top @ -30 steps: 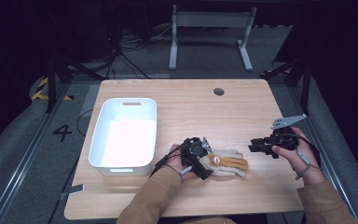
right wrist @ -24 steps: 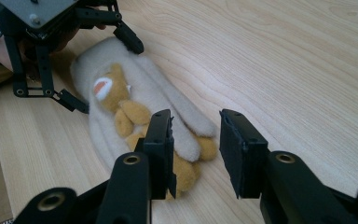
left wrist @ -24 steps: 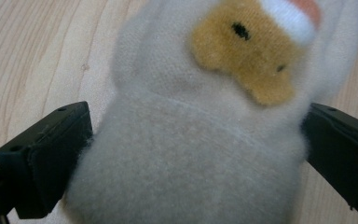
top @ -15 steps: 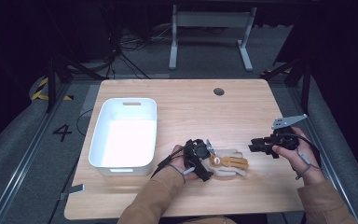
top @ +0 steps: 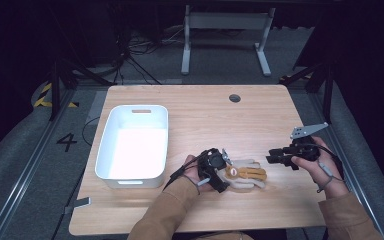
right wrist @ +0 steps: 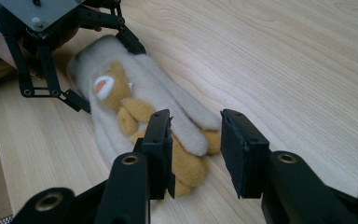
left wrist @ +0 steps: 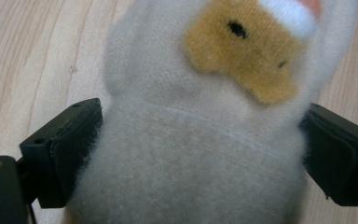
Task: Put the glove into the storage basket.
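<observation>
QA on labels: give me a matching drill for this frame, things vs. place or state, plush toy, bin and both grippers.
1 plush toy
2 white bin
3 left gripper
4 right gripper

a jaws apart, nothing between them
b lies flat on the table
c empty, at the table's left
d jaws around the toy's pale end

Pairs: 1-b, 2-c, 3-d, 4-a
</observation>
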Tool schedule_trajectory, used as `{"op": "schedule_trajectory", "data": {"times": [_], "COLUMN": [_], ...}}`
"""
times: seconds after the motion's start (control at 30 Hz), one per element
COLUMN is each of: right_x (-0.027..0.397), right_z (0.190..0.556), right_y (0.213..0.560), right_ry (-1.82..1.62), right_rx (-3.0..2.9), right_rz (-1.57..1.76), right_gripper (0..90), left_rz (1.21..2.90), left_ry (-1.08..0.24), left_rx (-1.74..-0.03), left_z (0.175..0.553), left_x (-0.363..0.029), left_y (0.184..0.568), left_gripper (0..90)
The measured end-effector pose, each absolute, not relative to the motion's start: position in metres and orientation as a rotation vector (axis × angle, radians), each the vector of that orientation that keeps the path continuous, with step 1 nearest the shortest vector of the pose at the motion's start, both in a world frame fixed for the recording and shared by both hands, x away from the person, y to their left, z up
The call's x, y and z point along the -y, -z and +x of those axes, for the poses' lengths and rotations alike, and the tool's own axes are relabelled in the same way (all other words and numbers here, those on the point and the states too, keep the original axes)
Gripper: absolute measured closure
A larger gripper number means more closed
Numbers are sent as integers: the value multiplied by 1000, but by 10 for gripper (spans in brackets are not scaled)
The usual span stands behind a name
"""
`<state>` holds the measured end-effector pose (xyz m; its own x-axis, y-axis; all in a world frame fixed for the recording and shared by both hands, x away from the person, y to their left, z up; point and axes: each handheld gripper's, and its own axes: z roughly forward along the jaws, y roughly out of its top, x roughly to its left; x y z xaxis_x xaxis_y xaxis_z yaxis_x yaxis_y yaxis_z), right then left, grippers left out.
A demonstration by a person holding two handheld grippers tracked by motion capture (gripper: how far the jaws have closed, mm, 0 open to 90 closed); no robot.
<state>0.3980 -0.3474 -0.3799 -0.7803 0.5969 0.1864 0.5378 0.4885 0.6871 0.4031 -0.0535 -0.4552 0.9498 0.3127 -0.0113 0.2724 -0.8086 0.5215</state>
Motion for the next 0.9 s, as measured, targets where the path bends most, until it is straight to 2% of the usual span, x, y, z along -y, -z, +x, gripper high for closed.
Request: {"op": "schedule_trajectory", "data": {"times": [0.23, 0.27, 0.33, 0.63, 0.9], "right_x": [347, 347, 346, 348, 349], "right_z": [398, 398, 397, 397, 397], "right_y": [380, 380, 379, 378, 378], "right_ry": [-1173, -1173, -1173, -1188, -1192], "right_rx": [-2646, -2645, -2642, -2631, -2627], "right_rz": [1011, 1008, 1009, 1001, 1003], "right_gripper": [644, 644, 644, 640, 639], "left_rz": [2538, 2537, 2540, 2578, 2584], "left_ry": [-101, -104, -106, -107, -81], "left_rx": [-398, -385, -367, -374, -418], "left_z": [400, 399, 397, 391, 393], "left_x": [57, 58, 58, 62, 63], "left_y": [453, 451, 450, 445, 443], "left_gripper": [205, 242, 389, 624, 687]}}
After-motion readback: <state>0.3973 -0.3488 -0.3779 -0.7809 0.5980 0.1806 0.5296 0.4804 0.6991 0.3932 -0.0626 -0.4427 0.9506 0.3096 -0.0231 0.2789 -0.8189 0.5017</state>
